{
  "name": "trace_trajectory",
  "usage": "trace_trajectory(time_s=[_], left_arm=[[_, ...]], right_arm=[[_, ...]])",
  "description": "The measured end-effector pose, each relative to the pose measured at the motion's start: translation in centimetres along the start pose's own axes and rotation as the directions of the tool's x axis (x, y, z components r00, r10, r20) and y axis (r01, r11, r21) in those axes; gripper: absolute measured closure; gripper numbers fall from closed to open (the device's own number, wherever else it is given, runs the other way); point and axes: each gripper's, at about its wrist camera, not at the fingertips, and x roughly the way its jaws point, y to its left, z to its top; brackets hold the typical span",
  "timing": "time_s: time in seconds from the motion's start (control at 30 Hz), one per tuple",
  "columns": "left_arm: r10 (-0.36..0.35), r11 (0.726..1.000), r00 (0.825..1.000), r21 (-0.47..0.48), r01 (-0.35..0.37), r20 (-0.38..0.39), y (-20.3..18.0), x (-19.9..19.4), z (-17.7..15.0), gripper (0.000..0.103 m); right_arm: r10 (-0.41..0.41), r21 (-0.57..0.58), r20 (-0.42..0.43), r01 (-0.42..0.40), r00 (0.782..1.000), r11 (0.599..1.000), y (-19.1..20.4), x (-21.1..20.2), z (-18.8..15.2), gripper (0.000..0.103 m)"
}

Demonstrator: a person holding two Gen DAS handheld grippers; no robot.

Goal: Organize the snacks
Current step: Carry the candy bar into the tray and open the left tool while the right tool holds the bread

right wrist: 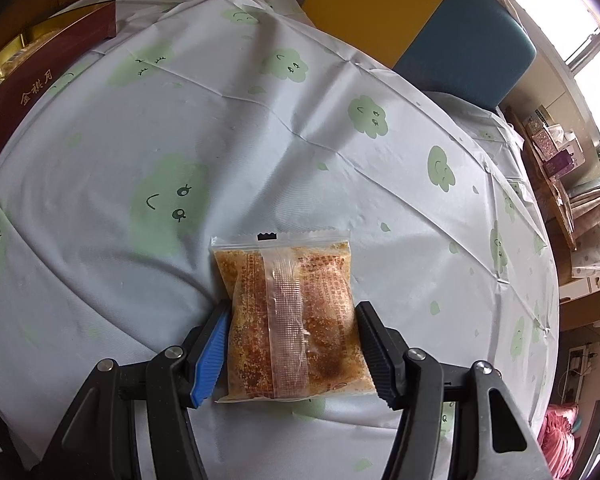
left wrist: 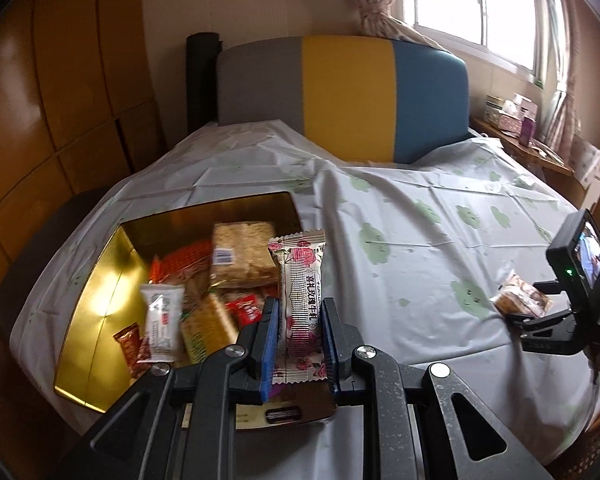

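Nearest the left camera, the left gripper [left wrist: 298,340] is clenched on a rose-print candy bar [left wrist: 300,304], its long axis pointing straight ahead along the fingers. It is held at the right edge of a gold-lined box [left wrist: 100,280] already piled with snacks, so the box lies just to the gripper's left. In the right camera, the right gripper [right wrist: 294,354] straddles a clear packet of brown crispy snack [right wrist: 292,320] lying flat on the cloud-print table [right wrist: 260,140]; its fingers sit at both sides, seemingly not yet squeezing. The box is well off to that gripper's left.
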Motion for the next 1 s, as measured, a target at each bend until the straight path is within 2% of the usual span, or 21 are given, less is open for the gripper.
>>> trace_trajectory(time_s=[0.43,0.77,1.0], left_arm=[[0.04,0.996,0.999,-0.081,-0.042,-0.026,3.6,0.6,-0.8,0.082],[0.091,0.983,0.995,-0.156,-0.098,-0.05,6.9,1.3,-1.1,0.082],[0.11,0.937,0.988,-0.321,-0.14,-0.108,12.1,2.5,-1.2,0.082]], right_arm=[[-0.015,-0.003,0.018,0.015,1.0,1.0,0.4,-0.3,-0.2,0.041],[-0.014,-0.003,0.019,0.014,1.0,1.0,0.2,-0.3,-0.2,0.041],[-0.023,-0.006,0.022,0.023,0.999,1.0,0.4,-0.4,-0.2,0.041]])
